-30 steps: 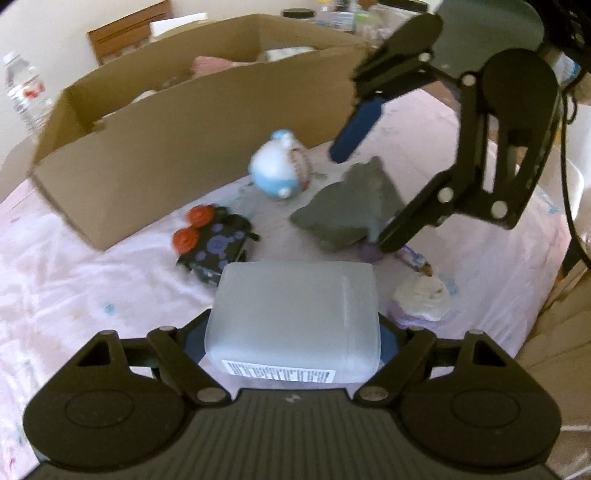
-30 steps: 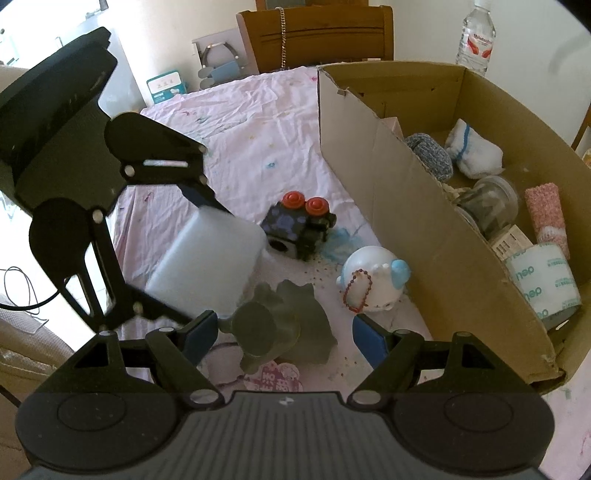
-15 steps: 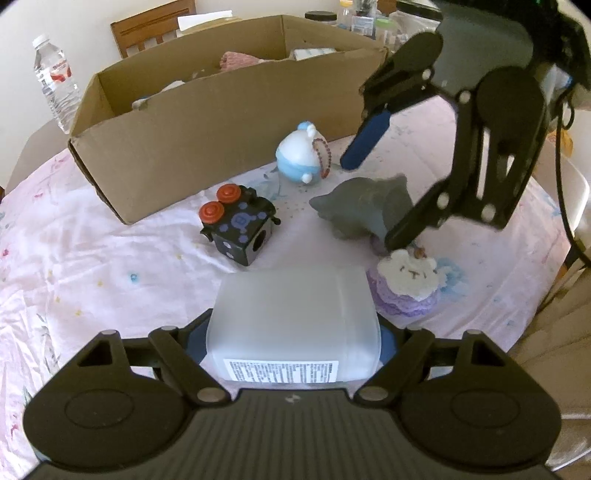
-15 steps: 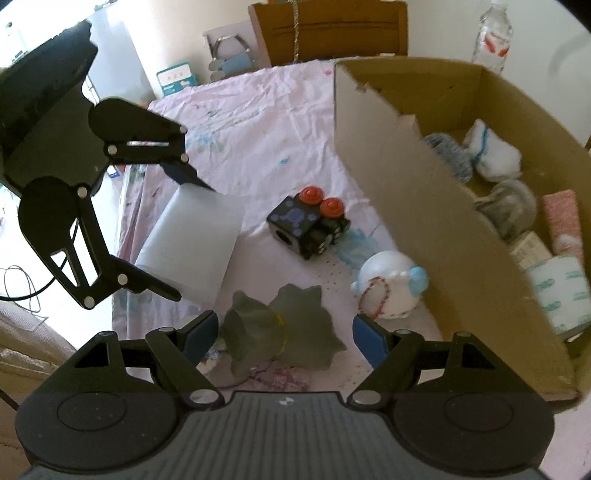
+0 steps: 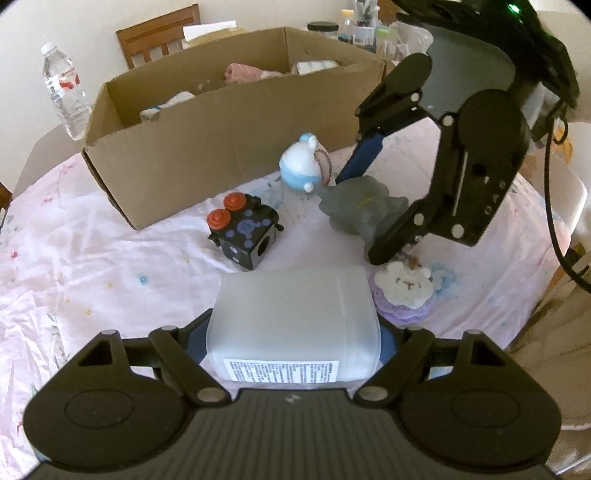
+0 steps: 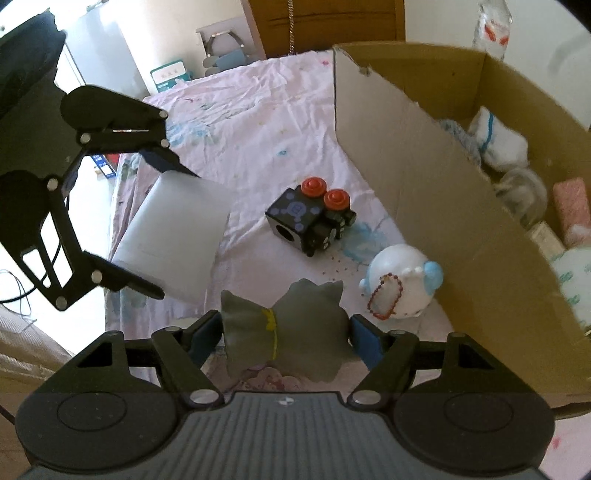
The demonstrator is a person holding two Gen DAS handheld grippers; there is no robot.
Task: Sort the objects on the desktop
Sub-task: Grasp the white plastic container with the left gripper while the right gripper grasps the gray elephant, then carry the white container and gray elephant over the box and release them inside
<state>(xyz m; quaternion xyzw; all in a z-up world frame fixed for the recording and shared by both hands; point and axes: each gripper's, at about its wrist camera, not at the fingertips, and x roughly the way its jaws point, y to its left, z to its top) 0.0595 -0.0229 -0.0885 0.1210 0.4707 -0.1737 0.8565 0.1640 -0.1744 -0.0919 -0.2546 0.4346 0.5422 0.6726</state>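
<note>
My left gripper (image 5: 293, 339) is shut on a frosted white plastic bottle (image 5: 295, 317), held above the table; it also shows in the right wrist view (image 6: 173, 236). My right gripper (image 6: 286, 332) has its blue pads against both sides of a grey plush toy (image 6: 284, 332), also seen in the left wrist view (image 5: 362, 210). On the pink cloth lie a black cube toy with red knobs (image 5: 243, 232) (image 6: 314, 218), a white and blue round figure (image 5: 304, 166) (image 6: 399, 284) and a white and purple crocheted toy (image 5: 404, 291).
An open cardboard box (image 5: 221, 147) (image 6: 443, 206) holds socks, a jar, a paper roll and other items. A water bottle (image 5: 66, 96) stands beyond it. A wooden chair (image 6: 328, 22) is at the far table edge.
My right gripper has come down around the grey plush and closed its pads onto it. My left gripper has pulled back and up with the bottle.
</note>
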